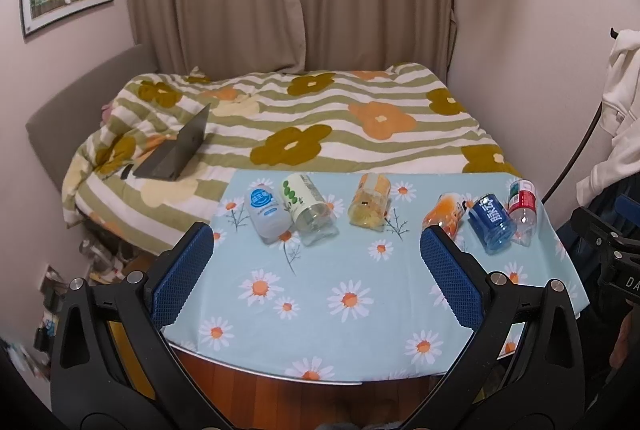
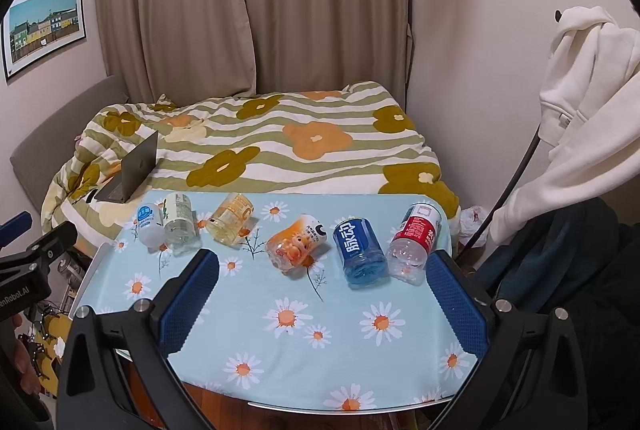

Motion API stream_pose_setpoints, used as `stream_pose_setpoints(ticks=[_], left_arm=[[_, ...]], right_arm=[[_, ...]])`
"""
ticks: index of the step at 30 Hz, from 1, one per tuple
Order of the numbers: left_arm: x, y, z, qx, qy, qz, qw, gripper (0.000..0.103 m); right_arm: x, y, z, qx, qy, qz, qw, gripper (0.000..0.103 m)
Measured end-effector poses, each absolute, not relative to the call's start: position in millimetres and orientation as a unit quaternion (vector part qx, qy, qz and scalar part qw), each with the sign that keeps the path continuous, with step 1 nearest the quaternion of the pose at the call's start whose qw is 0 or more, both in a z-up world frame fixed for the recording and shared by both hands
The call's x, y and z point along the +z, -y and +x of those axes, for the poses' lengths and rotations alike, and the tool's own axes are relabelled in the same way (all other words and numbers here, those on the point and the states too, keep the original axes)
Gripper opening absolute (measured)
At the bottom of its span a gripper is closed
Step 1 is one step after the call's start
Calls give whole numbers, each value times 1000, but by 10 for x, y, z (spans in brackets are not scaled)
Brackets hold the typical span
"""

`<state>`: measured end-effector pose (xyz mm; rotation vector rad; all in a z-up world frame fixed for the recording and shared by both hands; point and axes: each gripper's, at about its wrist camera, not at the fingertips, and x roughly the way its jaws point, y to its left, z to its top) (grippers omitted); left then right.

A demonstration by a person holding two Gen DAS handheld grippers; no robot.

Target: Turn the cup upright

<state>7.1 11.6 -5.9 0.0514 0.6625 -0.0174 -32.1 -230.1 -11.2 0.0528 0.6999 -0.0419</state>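
Observation:
Several cut bottle cups lie on their sides in a row on the daisy-print table [image 1: 340, 310] [image 2: 312, 350]. From left: a white one with a blue label [image 1: 266, 213] [image 2: 150, 226], a clear one with a green label [image 1: 310, 209] [image 2: 180, 224], a yellow one [image 1: 369, 203] [image 2: 232, 218], an orange one [image 1: 446, 216] [image 2: 294, 242], a blue one [image 1: 491, 224] [image 2: 360, 248], and a red-labelled one [image 1: 522, 207] [image 2: 412, 244]. My left gripper [image 1: 316, 278] is open and empty, near the table's front. My right gripper [image 2: 320, 294] is open and empty, just short of the orange and blue cups.
A bed with a flowered striped quilt [image 1: 320, 121] stands behind the table, with an open laptop [image 1: 178, 149] [image 2: 130, 169] on its left side. White clothing [image 2: 580, 101] hangs at the right. Curtains cover the back wall. The other gripper's body [image 2: 24, 270] shows at the left edge.

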Motion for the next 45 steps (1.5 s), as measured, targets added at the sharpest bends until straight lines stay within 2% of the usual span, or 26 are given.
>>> stream_pose_setpoints(ticks=[45], left_arm=[[-73, -140, 63, -11, -326, 26, 945, 103]], right_arm=[[-122, 2258, -302, -21, -342, 25, 939, 103]])
